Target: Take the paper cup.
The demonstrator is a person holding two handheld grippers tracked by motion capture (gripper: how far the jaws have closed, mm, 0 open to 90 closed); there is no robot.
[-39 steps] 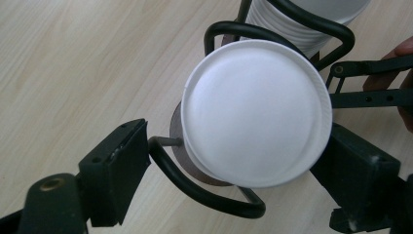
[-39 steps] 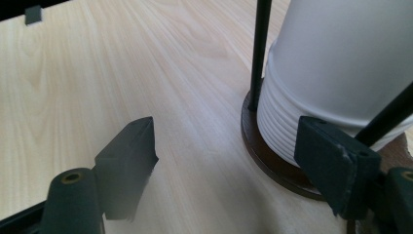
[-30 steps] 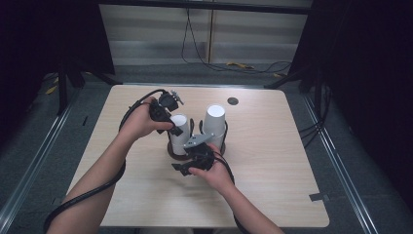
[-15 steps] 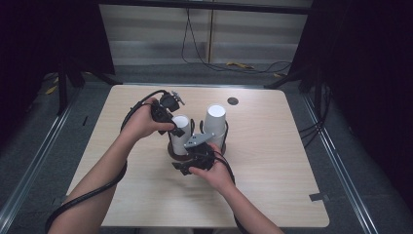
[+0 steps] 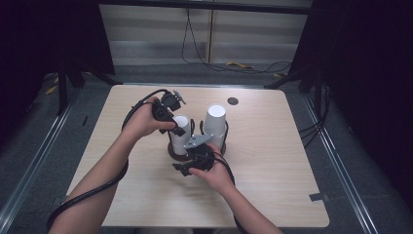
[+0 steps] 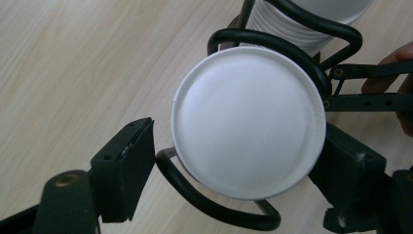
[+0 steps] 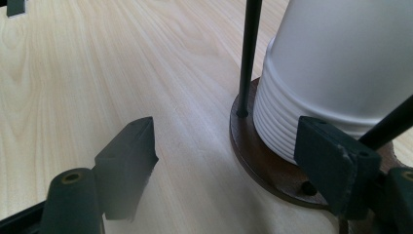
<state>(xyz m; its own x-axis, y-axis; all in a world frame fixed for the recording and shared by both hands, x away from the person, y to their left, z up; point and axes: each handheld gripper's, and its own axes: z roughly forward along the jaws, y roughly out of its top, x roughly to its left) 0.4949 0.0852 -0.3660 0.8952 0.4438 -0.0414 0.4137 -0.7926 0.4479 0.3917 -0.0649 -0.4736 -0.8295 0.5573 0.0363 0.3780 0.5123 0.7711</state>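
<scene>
From the high view I see my left gripper (image 5: 179,127) poised over the shorter cup stack (image 5: 179,134), and my right gripper (image 5: 202,155) low at the near side of the cup holder (image 5: 171,151), close to the taller cup stack (image 5: 214,126). Both stacks stand upside down in the holder near the middle of the table (image 5: 272,161).

The left gripper view adds what the overhead cannot: looking straight down on the top cup (image 6: 248,122), I see the left jaw clear of the rim with a gap, the right jaw hidden behind the cup's edge. These jaws have just been closing a little, yet they stand apart, the cup between them and not pinched.

The right gripper view shows a ribbed stack (image 7: 331,83) on the brown base disc (image 7: 258,156), a black wire upright (image 7: 249,53) beside it. My right jaws are apart; the right one sits just before the stack's lower rims, contact uncertain.

A small dark disc (image 5: 233,101) lies farther back.
</scene>
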